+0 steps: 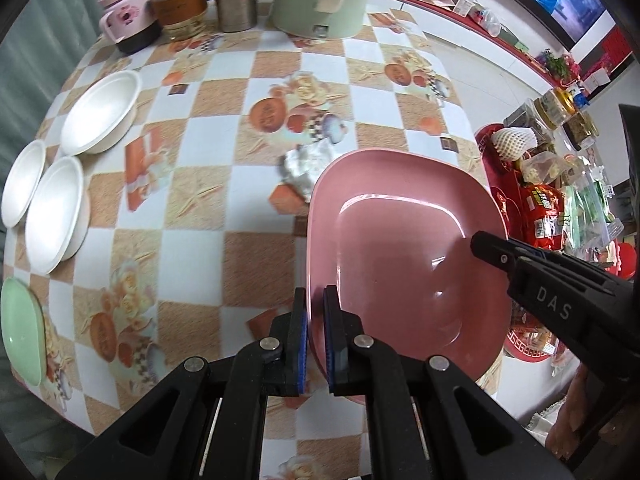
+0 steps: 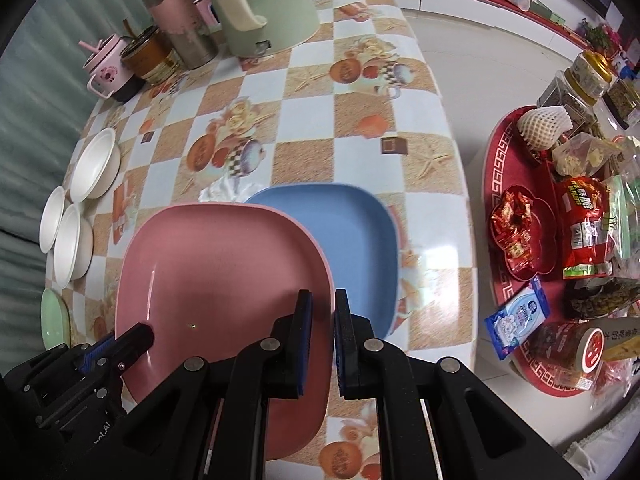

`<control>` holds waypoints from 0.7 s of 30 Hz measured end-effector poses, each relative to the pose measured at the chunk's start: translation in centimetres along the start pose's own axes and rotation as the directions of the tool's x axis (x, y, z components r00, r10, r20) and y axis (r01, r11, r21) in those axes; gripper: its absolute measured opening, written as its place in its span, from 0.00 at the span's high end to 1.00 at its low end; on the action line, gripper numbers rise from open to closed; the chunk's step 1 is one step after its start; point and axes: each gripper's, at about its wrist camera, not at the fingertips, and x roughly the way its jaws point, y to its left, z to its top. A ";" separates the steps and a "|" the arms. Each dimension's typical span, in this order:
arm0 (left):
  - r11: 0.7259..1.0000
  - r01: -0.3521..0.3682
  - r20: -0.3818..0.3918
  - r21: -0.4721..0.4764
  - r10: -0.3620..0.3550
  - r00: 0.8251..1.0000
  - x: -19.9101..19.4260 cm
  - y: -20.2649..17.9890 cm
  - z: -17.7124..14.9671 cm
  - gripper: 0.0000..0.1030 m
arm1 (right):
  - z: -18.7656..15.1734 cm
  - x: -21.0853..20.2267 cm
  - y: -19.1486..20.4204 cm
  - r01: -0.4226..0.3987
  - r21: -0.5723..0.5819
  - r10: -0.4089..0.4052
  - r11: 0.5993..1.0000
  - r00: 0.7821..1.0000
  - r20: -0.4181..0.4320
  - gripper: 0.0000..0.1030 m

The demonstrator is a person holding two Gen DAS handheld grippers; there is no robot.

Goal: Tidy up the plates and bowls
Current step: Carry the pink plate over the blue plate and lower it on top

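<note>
Pink plate (image 1: 400,248) held by two grippers above a checked table (image 1: 224,184).
Left gripper (image 1: 316,340) clamps its left rim, right gripper (image 2: 320,344) its right rim; blue plate (image 2: 344,236) lies just beyond; white bowls (image 1: 52,184) sit far left.

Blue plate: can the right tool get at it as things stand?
Probably not right now. The right tool is shut on the pink plate, which the left tool also grips. The pink plate overlaps the blue plate; it must be set down first.
</note>
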 end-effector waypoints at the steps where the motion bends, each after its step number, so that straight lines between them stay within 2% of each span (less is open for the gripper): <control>1: 1.000 0.001 -0.002 0.003 -0.001 1.000 0.2 -0.4 0.2 0.93 | 0.2 0.0 -0.5 0.001 0.002 -0.001 1.000 1.000 0.000 0.89; 10: 0.999 -0.009 -0.034 0.032 0.010 0.999 2.4 -3.2 1.6 0.93 | 1.1 1.3 -3.2 0.020 0.003 -0.020 1.000 1.000 -0.015 0.89; 21: 0.999 -0.026 -0.042 0.041 0.028 0.999 4.2 -4.2 2.3 0.92 | 1.9 3.2 -4.6 0.035 -0.001 -0.035 0.999 0.999 -0.030 0.89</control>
